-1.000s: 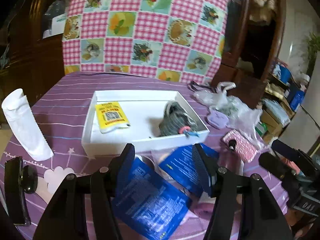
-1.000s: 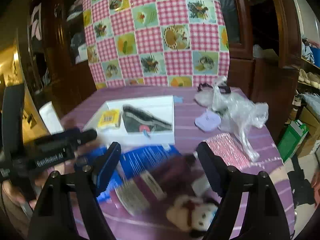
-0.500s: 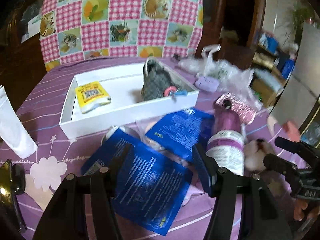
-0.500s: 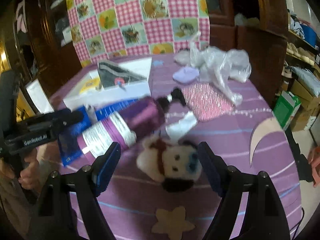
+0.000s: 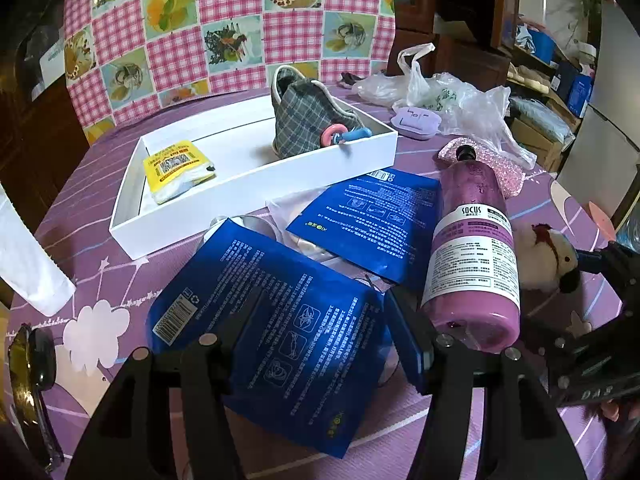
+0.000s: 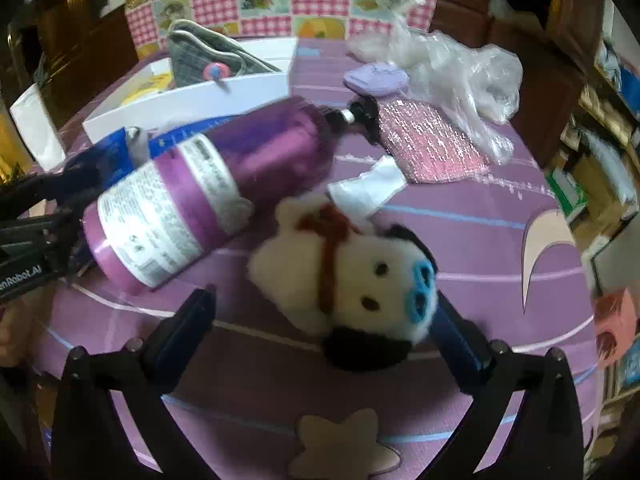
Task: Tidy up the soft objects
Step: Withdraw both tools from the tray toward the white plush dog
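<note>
A white plush toy (image 6: 352, 276) with black ears, a blue snout and a red scarf lies on the purple tablecloth. My right gripper (image 6: 320, 308) is low around it, jaws opening, one finger on each side, neither pad pressing. The same plush toy (image 5: 544, 256) shows beside a purple bottle (image 5: 472, 248). My left gripper (image 5: 328, 320) hovers open over a blue packet (image 5: 280, 320); a second blue packet (image 5: 368, 220) lies behind it. A white tray (image 5: 256, 172) holds a plaid slipper (image 5: 308, 120) and a yellow packet (image 5: 176, 168).
The purple bottle (image 6: 208, 188) lies on its side, touching the plush. A pink glitter cloth (image 6: 428, 144), a lilac pad (image 6: 376, 78) and crumpled plastic bags (image 6: 460, 64) sit at the back right. A white tube (image 5: 28, 264) lies at the left edge.
Both grippers have sunk toward the table. The right one tipped down and came around the plush with wider jaws. The left one now hangs over the near blue packet.
</note>
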A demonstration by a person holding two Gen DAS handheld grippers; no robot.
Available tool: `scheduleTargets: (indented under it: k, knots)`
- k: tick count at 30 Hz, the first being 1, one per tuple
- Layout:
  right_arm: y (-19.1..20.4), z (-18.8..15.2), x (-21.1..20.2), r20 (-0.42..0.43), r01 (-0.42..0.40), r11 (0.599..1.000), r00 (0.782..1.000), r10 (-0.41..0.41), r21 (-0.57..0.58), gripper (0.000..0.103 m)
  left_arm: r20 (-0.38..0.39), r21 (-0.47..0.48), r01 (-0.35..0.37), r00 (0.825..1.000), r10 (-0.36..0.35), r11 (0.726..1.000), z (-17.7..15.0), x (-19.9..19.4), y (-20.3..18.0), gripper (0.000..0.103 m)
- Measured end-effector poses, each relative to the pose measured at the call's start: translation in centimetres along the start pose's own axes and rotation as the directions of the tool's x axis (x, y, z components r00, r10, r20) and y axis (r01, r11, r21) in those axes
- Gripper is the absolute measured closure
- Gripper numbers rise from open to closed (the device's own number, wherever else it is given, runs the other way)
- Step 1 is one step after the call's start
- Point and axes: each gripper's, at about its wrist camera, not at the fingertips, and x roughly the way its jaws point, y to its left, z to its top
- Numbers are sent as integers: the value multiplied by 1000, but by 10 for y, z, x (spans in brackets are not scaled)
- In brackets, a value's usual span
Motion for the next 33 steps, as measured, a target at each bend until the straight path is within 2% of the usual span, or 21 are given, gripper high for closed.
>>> scheduleTargets:
  k: [13,18,21,25,28,33]
  knots:
    - [-1,0,-2,1,-2,1000,1000,2,5,0,-7,-3,23,1000,-23,1000,-3,-1,4,43]
    - [-1,0,-2,1,-2,1000,1000,2,5,0,23,-16,-40,999,40,999,-3,-15,12,43]
    - [-1,0,-2,1,-2,1000,1000,2,5,0,15,-57,-55,998,56,997,0,-18,26,42]
    - [-1,0,-2,1,-2,1000,1000,2,5,0,-13,-142,-87,996,86,986,2,-17,48,33]
    - [-1,0,-2,1,-1,1000,1000,1,5,0,-34,-148,-96,995,92,984,1,-15,51,19]
    - [-1,0,-2,1,-1,1000,1000,1,5,0,-138,-94,-117,985,104,989,-5,2,41,17]
